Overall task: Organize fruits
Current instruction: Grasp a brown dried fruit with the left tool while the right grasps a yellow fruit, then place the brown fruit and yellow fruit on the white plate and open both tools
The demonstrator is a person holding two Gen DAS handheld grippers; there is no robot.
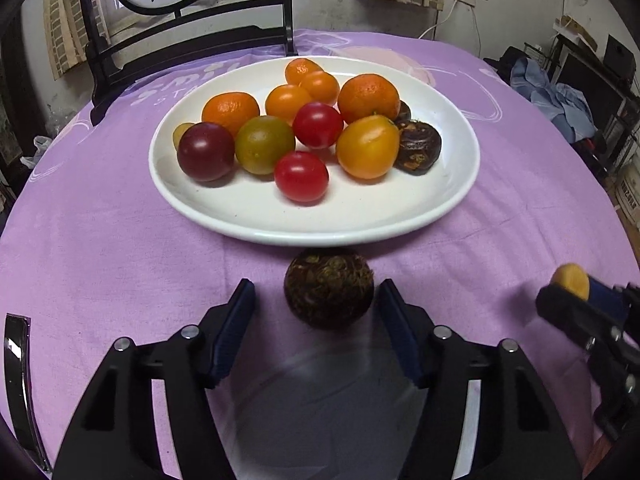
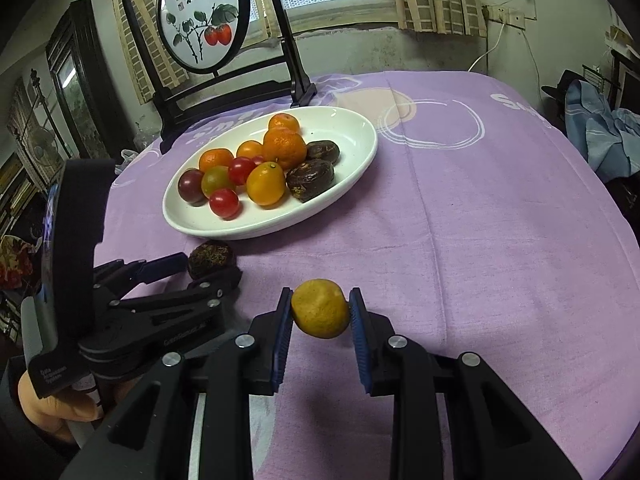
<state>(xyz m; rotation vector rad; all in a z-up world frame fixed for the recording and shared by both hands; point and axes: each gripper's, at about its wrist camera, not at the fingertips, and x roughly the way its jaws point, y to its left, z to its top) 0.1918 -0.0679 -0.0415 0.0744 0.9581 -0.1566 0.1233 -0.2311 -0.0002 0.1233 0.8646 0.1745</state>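
A white oval plate (image 1: 312, 236) (image 2: 240, 234) on the purple cloth holds several oranges, cherry tomatoes and dark brown fruits. Just in front of its near rim a dark brown round fruit (image 1: 329, 288) (image 2: 211, 258) lies on the cloth between the fingers of my left gripper (image 1: 317, 284) (image 2: 212, 266). The right pad (image 1: 396, 320) sits almost against the fruit. The left pad (image 1: 236, 316) stands a little off it. My right gripper (image 2: 320, 300) (image 1: 570, 286) is shut on a small yellow-orange citrus (image 2: 320, 308) (image 1: 570, 280), held just above the cloth to the right of the left gripper.
A black-framed standing screen with a round painted panel (image 1: 192, 36) (image 2: 200, 32) stands behind the plate at the table's far edge. Bare purple cloth (image 2: 480, 220) stretches right of the plate. Clothes (image 2: 600, 132) lie beyond the right edge. A person's hand (image 2: 52, 404) grips the left tool.
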